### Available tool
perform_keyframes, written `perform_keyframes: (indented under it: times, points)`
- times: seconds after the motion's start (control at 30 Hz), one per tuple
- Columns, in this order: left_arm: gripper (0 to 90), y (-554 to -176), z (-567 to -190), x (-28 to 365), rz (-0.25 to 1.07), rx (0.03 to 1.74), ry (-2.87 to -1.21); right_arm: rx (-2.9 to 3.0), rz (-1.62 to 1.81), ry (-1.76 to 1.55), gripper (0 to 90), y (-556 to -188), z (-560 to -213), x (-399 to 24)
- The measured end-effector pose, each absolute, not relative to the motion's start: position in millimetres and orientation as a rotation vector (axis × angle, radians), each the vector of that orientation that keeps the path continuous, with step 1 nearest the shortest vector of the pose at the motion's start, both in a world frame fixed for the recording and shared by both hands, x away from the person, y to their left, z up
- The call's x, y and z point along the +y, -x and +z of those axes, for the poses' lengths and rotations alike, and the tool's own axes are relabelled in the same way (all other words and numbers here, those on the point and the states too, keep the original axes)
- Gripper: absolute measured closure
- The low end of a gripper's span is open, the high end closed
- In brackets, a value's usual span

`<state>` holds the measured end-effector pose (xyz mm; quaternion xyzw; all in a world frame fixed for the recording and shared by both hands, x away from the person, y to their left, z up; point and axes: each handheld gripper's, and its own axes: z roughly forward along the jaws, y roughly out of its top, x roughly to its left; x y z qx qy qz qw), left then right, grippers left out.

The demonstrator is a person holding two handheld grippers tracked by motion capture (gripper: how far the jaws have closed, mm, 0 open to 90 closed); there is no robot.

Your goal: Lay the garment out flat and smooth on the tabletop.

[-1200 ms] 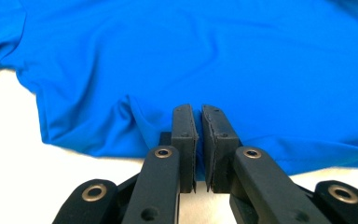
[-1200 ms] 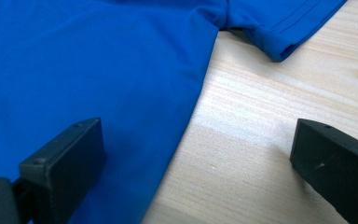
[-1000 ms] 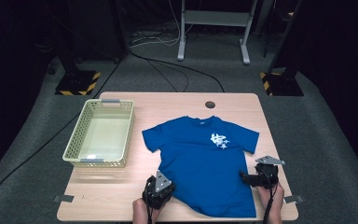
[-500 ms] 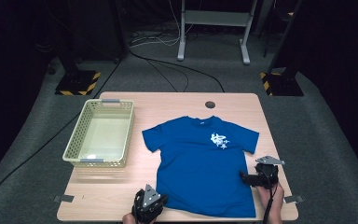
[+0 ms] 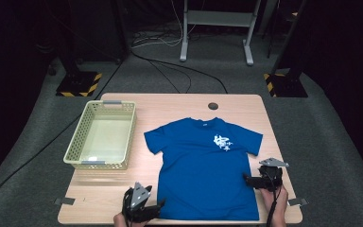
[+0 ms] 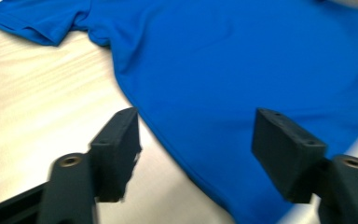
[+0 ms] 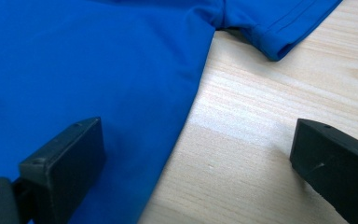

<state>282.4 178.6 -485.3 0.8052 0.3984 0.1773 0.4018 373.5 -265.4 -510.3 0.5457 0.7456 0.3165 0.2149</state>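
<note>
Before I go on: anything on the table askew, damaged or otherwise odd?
Nothing stands out. The blue T-shirt lies flat and face up on the table, sleeves spread, its lower hem at the near edge. The yellow basket sits squarely beside it, apart from it. No tears or spills show.

We see a blue T-shirt (image 5: 198,175) lying flat, front up, on the wooden surface (image 5: 99,189), right of centre. Collar points to the far edge, hem runs along the near edge. Both short sleeves are spread out to the sides. Small white print sits on the chest, toward the shirt's right-hand side in the high view. Fabric looks smooth w/ only faint wrinkles; side seams run roughly straight from sleeves to hem. In the left gripper view we see its side edge (image 6: 177,144) slanting across the wood; in the right gripper view, a sleeve cuff (image 7: 279,42) w/ double stitching lies flat.
</note>
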Motion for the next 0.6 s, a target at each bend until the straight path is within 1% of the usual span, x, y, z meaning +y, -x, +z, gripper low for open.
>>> perform_keyframes:
  times: [0.07,0.17,0.2,0.37,0.43,0.53,0.6]
  points:
    - [29.2,-295.0,-494.4,169.7,0.461,0.999,-2.098,2.066,0.877,-1.514,2.3,-373.6,-510.3,-265.6]
    - [26.7,-297.3,-505.8,160.3,0.478,0.961,-2.169,2.062,0.873,-1.519,2.1,-373.4,-510.3,-265.8]
    - [26.5,-294.3,-507.6,159.7,0.484,0.954,-2.148,2.059,0.871,-1.521,2.1,-373.2,-510.3,-266.3]
    - [26.4,-286.8,-508.6,159.0,0.510,0.910,-2.150,2.038,0.862,-1.540,2.1,-367.5,-510.3,-269.7]
    - [25.0,-289.1,-509.2,160.5,0.478,0.914,-2.146,2.040,0.862,-1.540,1.2,-364.7,-510.3,-271.7]
    - [20.4,-295.0,-509.6,163.0,0.410,0.935,-2.150,2.059,0.876,-1.533,0.0,-365.3,-510.3,-272.3]
    - [14.9,-297.8,-509.8,164.5,0.383,0.945,-2.154,2.054,0.898,-1.539,0.0,-365.3,-509.9,-273.5]
